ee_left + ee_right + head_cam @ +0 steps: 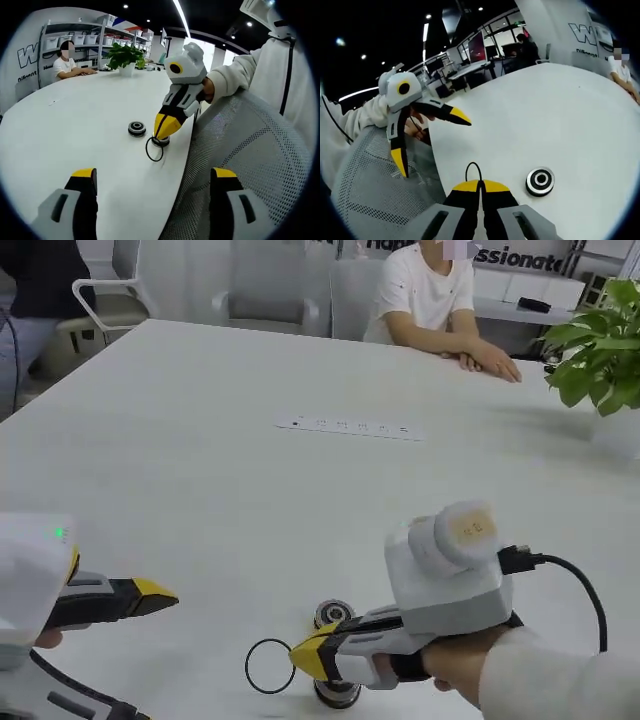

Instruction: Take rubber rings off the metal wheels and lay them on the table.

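Right gripper (302,653) fingers are pinched shut on a rubber ring (270,665), just beside the wheel (338,693) at the table's (200,440) near edge, ready to lay flat. Left gripper (153,176) fingers are wide, idle. The second wheel (333,613) looks still ringed.

ring (270,667): on table (200,470), near edge, just left of near wheel (338,695)
near wheel: under right gripper (298,650)
far wheel (333,613): just behind near wheel
power strip (350,427): mid-table, farther out
plant (600,340): far right

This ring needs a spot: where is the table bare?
Bare: the wide stretch from the power strip to the far wheel, and the patch between the left gripper and the rubber ring. Crowded: around the right gripper and near wheel.
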{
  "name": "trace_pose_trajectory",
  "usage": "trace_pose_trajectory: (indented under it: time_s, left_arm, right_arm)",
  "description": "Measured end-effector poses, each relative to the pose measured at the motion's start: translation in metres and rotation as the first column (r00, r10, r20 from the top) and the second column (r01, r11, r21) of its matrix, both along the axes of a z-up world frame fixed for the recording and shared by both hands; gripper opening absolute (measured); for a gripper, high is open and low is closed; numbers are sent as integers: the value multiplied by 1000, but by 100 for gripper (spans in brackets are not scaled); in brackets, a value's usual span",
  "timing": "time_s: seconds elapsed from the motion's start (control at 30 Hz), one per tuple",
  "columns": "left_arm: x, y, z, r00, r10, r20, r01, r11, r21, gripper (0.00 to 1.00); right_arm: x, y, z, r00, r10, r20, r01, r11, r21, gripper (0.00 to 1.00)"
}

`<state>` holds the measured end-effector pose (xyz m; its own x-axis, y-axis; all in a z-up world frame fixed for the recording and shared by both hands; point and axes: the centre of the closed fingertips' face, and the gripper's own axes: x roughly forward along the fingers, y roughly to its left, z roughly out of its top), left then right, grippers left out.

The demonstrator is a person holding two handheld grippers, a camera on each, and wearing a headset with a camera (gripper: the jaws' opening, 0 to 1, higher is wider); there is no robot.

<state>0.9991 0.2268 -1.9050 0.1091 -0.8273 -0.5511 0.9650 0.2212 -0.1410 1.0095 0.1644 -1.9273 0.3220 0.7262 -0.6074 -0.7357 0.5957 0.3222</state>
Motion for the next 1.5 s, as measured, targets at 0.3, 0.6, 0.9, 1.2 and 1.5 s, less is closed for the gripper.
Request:
trace_pose_trajectory:
  time_s: [0.3,0.6,0.9,1.2,1.5]
  left_arm:
    - [-3,0,-4,1000,-12,-13,12,1000,18,92]
    - [-5,0,-7,999,-21,-26,21,999,27,92]
    - [-6,0,-8,999,-21,-35,22,999,31,91]
    - [-7,0,-9,999,-21,-42,22,999,29,91]
    - [-6,0,-8,999,-17,-40,18,999,29,91]
  right_arm:
    - [4,4,-14,1000,12,20,-11,999,-43,0]
    - [9,1,-20,1000,-6,20,7,999,-52,0]
    - [11,0,-26,999,11,47,-7,996,-88,2]
    - [18,-3,-18,998,-9,69,14,997,-72,6]
    - [23,-1,7,995,-9,104,10,1000,-7,9]
